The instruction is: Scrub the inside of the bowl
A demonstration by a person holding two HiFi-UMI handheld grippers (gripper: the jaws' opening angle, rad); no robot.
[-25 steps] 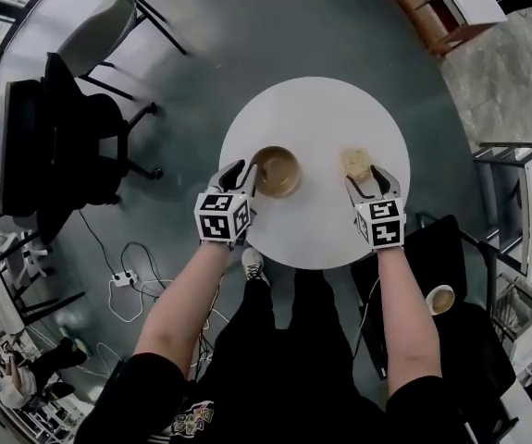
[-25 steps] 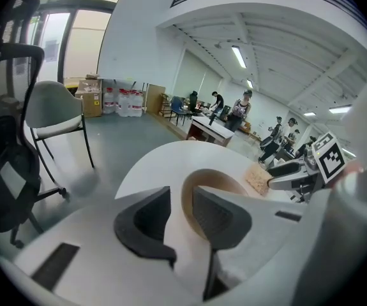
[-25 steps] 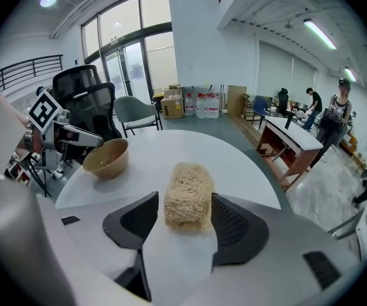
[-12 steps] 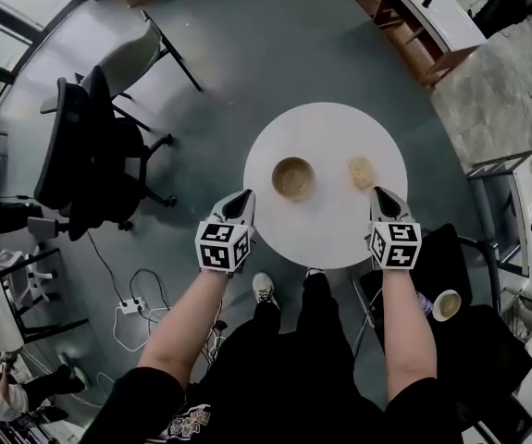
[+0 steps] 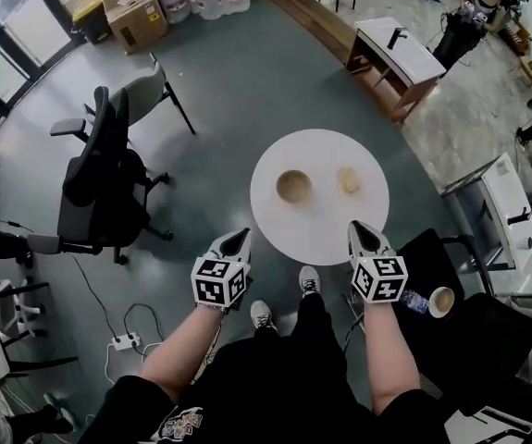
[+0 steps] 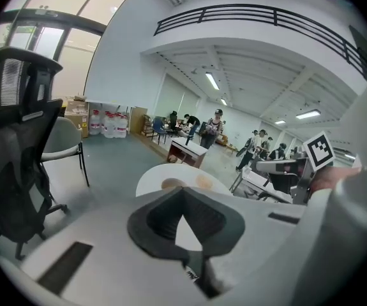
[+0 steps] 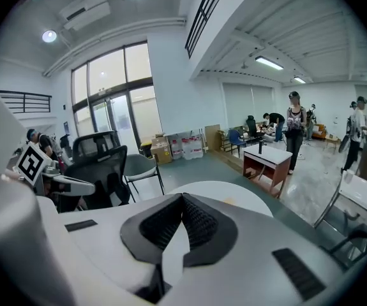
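- The small round tan bowl (image 5: 294, 186) sits upright near the middle of the round white bench (image 5: 316, 229). A pale yellowish lump, probably the scrubbing sponge (image 5: 349, 180), lies just beside it without touching.
- The left hand-held gripper (image 5: 236, 240) and the right hand-held gripper (image 5: 359, 230) hang off the bench's near edge, well apart from both things. Each has its jaws pressed together on nothing.
- The bowl looks stiff, light and likely to skate on the smooth top, so I would pinch its rim to steady it. The lump looks soft and should be squeezed across its middle.
- The bowl's inside is too small to judge for dirt. The right gripper view shows the bench top only.
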